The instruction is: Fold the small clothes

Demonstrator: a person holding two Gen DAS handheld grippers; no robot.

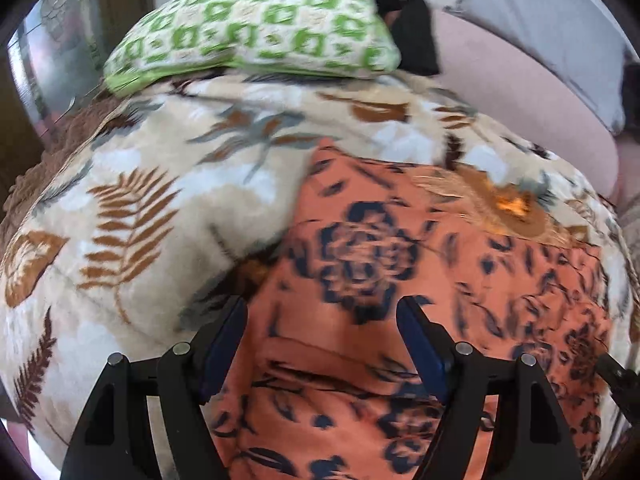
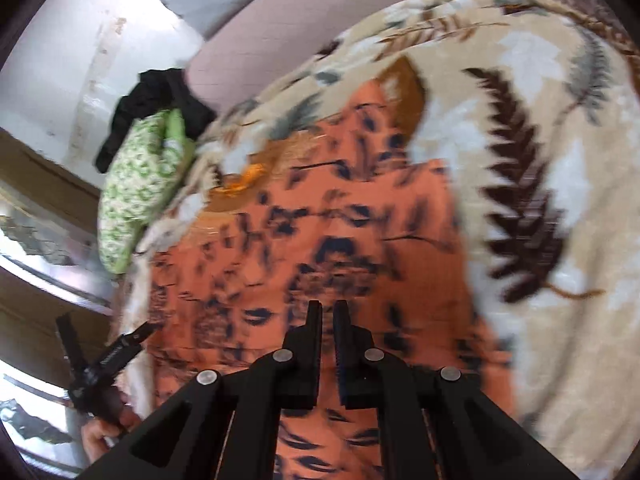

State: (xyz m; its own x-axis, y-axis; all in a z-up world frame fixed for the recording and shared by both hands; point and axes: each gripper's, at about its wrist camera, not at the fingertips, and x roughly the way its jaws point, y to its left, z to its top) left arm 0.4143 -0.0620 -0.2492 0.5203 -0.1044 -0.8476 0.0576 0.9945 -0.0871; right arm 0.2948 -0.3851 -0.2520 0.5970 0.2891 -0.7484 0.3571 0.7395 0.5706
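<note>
Left hand-held gripper (image 1: 320,344) hovers released over the orange, dark-flowered cloth garment (image 1: 400,280); right hand-held gripper (image 2: 328,316), clenched empty, should smooth toward twelve o'clock.

Orange floral garment (image 1: 360,264) motion-blurred and cut off below, green patterned cushion (image 1: 256,28) blurred, black cloth (image 2: 152,100) indistinct
</note>
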